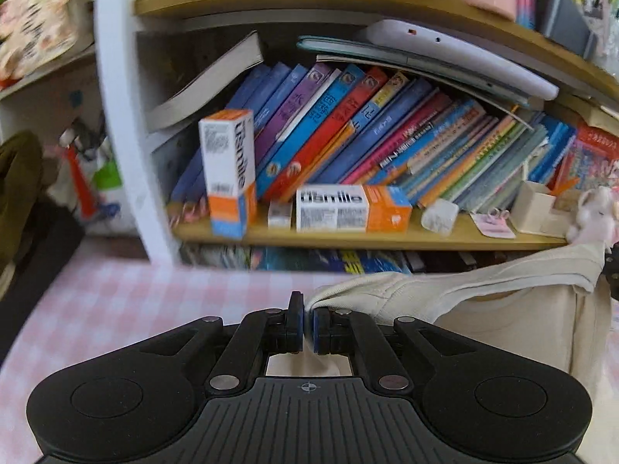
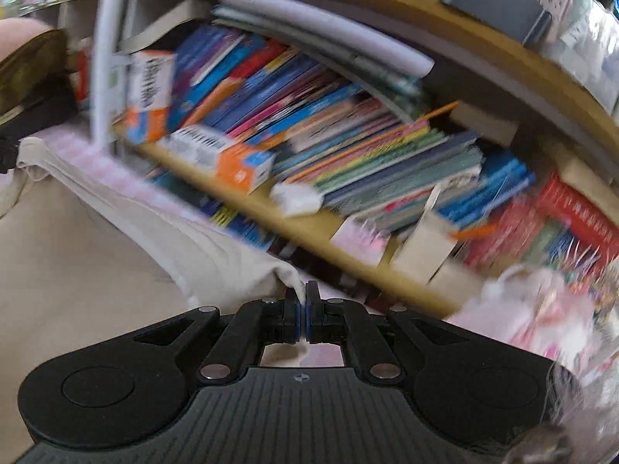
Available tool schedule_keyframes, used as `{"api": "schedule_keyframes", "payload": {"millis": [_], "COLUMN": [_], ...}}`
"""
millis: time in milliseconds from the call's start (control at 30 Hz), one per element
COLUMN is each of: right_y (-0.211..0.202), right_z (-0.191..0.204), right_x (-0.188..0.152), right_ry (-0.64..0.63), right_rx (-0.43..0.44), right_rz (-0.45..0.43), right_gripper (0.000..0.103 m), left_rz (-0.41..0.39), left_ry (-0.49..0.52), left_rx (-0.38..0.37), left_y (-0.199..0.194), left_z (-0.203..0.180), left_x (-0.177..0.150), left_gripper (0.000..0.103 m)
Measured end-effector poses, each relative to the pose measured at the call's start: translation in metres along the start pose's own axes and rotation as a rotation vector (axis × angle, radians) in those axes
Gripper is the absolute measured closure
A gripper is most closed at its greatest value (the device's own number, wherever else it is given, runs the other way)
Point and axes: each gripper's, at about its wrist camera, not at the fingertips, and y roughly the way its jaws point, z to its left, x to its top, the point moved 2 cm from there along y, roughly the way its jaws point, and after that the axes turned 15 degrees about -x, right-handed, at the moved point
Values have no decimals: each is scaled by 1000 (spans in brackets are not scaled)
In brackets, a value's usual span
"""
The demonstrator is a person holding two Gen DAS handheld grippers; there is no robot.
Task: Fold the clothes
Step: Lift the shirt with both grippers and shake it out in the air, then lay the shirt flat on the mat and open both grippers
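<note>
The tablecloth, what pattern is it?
Pink and white checks on the tablecloth, clearest in the left wrist view.

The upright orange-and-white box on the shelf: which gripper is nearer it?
Left, judging by view. The box stands just left of the left gripper; from the right gripper it sits far off left.
</note>
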Motion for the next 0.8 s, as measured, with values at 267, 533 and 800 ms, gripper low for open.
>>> {"api": "schedule_keyframes", "payload": {"millis": [267, 533, 800], "right_y": [50, -5, -72], "right_z": [22, 2, -35], "right_x": [-7, -69, -142], "right_ry": [-66, -42, 193], "right_rx": [-20, 90, 117], "right_rz": [119, 95, 190], "right_gripper": [65, 42, 44], "left_rz": [220, 119, 103], "left_ry": [49, 197, -1], "left_rx": [10, 39, 160], "left_y": [45, -49, -124], "left_z": [3, -13, -21], "left_x": [-24, -96, -170], "left_gripper": [61, 30, 30]}}
